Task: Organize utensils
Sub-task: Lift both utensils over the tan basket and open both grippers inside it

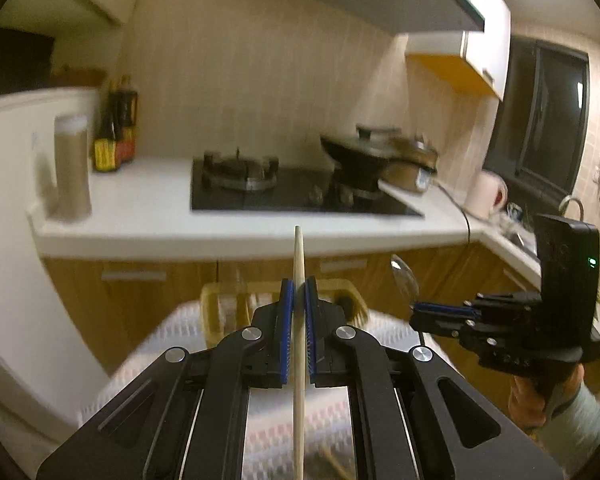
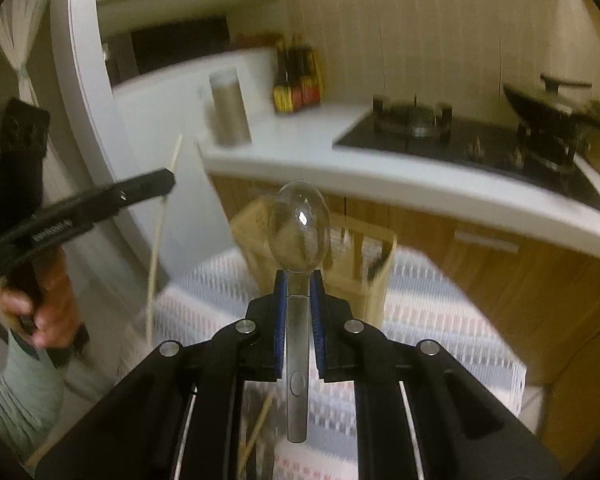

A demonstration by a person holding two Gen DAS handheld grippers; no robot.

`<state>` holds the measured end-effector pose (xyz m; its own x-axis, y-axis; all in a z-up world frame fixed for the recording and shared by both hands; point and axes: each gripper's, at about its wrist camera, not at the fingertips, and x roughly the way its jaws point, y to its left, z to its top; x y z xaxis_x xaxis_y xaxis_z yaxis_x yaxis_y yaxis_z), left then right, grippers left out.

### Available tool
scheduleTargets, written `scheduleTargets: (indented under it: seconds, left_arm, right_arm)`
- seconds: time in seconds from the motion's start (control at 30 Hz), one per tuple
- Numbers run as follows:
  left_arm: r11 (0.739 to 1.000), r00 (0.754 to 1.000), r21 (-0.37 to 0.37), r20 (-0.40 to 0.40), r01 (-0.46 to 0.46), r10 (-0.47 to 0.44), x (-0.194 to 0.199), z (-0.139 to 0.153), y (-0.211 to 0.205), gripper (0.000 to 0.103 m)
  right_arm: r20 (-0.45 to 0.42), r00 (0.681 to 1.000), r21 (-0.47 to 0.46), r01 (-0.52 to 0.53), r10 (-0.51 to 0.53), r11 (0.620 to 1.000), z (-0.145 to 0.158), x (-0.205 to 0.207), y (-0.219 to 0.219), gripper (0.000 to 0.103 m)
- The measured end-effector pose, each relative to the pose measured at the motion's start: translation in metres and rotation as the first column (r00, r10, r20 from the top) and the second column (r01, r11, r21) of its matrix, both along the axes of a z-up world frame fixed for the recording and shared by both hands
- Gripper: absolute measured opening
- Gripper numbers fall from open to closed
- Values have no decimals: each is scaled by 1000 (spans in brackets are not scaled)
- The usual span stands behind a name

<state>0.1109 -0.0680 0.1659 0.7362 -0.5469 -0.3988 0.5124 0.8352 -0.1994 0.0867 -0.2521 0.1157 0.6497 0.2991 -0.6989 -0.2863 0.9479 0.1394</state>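
My left gripper is shut on a wooden chopstick, which points up and forward past the pads. My right gripper is shut on the handle of a metal spoon, bowl upward. Both are held above a small table with a white patterned cloth. A pale wooden utensil holder stands on the cloth just beyond both grippers; it also shows in the left wrist view. The right gripper shows in the left wrist view with the spoon. The left gripper shows in the right wrist view with the chopstick. Another chopstick lies on the cloth below.
A white counter with a black gas hob, a wok, sauce bottles and a tall jar runs behind. Wooden cabinets stand below it. A white fridge is at left, a sink at right.
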Motion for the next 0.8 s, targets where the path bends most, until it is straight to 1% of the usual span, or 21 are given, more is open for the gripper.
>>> scheduleTargets:
  seconds: [0.07,0.17,0.23,0.37,0.43,0.53,0.67,0.8]
  left_arm:
    - [1000,999,-25,40,-14,15,8,8,-3,4]
    - [998,996,-61,78,-26,31,20,20,-4,4]
    - [995,994,-96,103,-30,40,30,26,-4,4]
    - [989,984,-136,160,-55,76,41,31,-3,4]
    - [987,978,-149,186,-63,90,46,32,-2,4]
    - [981,974,-181,200,-74,111,55,31,1,4]
    - [974,968,-206,211,-93,138,66,27,5,4]
    - [966,967,-234,202,-106,155,80,22,10,4]
  right_arm:
    - [57,998,21,13,-14,1000,11,9,-2,9]
    - [125,991,40,39,-44,998,22,23,-5,9]
    - [178,981,48,64,-72,997,26,32,-8,9]
    - [248,963,74,92,-108,993,25,46,-13,10]
    - [267,956,81,103,-121,991,21,51,-14,9]
    - [295,945,68,125,-139,990,12,59,-14,9]
    - [313,937,59,144,-156,988,0,65,-15,10]
    - [312,936,53,152,-161,987,-10,72,-18,10]
